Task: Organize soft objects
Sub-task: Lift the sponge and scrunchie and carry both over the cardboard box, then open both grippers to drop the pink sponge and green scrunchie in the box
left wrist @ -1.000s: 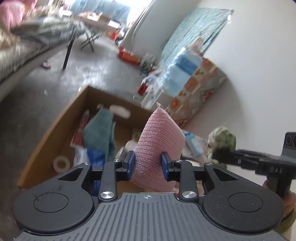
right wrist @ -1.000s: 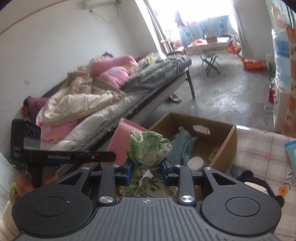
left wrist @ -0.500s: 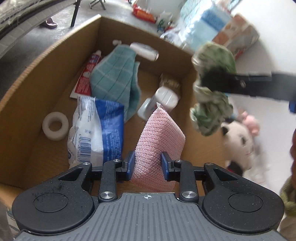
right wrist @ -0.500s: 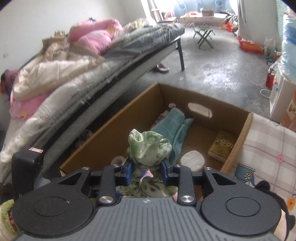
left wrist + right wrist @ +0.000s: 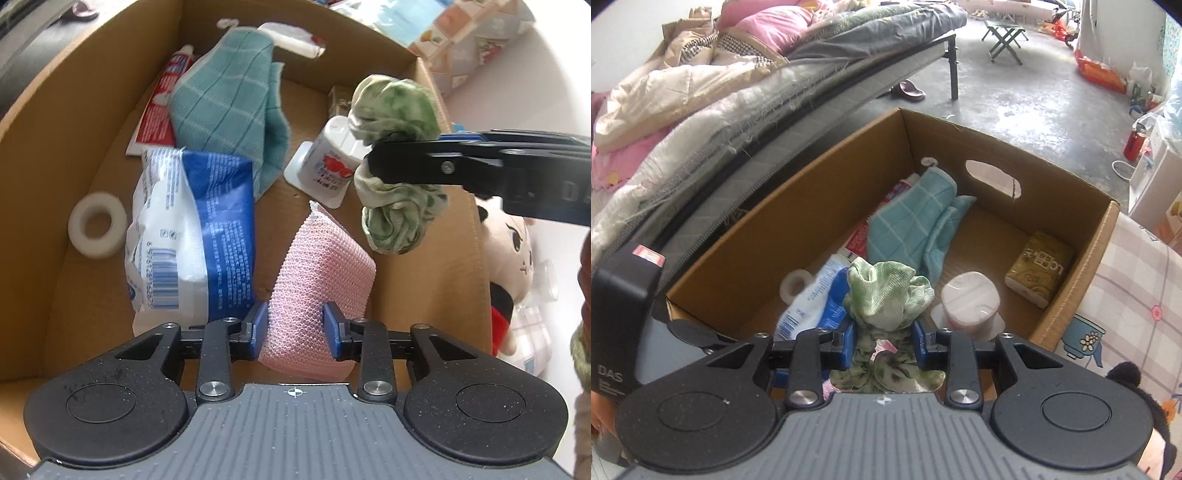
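Observation:
My left gripper point(image 5: 294, 330) is shut on a pink mesh sponge cloth point(image 5: 321, 273) and holds it over the open cardboard box point(image 5: 92, 85). My right gripper point(image 5: 882, 341) is shut on a crumpled green cloth point(image 5: 888, 295), also over the box point(image 5: 827, 162); it reaches in from the right in the left wrist view point(image 5: 373, 162), with the green cloth point(image 5: 395, 107) bunched around its fingers. A teal checked towel point(image 5: 225, 103) lies inside the box, seen also in the right wrist view point(image 5: 912, 225).
In the box lie a toothpaste tube point(image 5: 159, 107), a blue-white packet point(image 5: 192, 236), a white tape roll point(image 5: 96, 223), a small white cup point(image 5: 332, 158) and a gold tissue pack point(image 5: 1039, 267). A plush doll point(image 5: 511, 258) lies right of the box. A bed point(image 5: 738, 85) stands left.
Both grippers have moved forward and tilted down over the box, each still holding its cloth. The green cloth now hangs inside the box's right edge.

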`<state>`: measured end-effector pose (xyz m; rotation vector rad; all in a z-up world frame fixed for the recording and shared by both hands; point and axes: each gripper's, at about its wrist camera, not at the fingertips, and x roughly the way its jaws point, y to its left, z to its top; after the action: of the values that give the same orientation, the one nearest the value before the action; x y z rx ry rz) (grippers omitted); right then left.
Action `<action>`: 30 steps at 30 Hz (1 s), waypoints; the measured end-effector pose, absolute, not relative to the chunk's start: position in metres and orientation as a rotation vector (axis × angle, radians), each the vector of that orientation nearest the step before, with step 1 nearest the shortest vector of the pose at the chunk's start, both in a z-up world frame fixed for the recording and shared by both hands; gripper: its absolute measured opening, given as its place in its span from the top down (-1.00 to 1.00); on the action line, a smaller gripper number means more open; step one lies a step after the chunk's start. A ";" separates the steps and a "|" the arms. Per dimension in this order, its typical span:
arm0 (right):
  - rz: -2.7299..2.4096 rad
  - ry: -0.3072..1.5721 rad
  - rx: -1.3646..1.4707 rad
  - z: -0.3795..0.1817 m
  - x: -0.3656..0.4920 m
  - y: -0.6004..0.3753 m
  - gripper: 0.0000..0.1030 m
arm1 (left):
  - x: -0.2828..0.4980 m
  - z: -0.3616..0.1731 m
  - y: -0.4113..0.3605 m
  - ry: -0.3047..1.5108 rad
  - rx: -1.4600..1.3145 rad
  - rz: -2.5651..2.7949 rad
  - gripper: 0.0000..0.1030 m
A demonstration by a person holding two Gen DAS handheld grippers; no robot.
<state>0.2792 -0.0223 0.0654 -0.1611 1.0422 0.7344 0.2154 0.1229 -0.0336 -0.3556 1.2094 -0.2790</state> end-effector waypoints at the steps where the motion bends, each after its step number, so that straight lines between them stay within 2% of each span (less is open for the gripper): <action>1: 0.731 1.047 -0.165 0.064 0.280 -0.023 0.35 | 0.214 -0.032 0.123 1.203 -0.350 -0.280 0.25; 4: 0.721 1.055 -0.180 0.064 0.281 -0.024 0.35 | 0.212 -0.029 0.126 1.195 -0.367 -0.287 -0.03; 5: 0.718 1.055 -0.186 0.064 0.281 -0.024 0.35 | 0.211 -0.027 0.128 1.182 -0.371 -0.282 -0.05; 24: 0.706 1.034 -0.201 0.075 0.279 -0.020 0.35 | 0.225 -0.046 0.097 1.246 -0.346 -0.355 -0.13; 27: 0.698 1.042 -0.210 0.073 0.281 -0.018 0.34 | 0.220 -0.040 0.106 1.246 -0.394 -0.366 -0.31; 30: 0.695 1.049 -0.214 0.069 0.285 -0.014 0.29 | 0.209 -0.029 0.118 1.193 -0.416 -0.384 -0.64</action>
<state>0.2849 -0.0137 0.0694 -0.2138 1.0488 0.6951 0.2093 0.1181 -0.0287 -0.4165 1.1935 -0.3836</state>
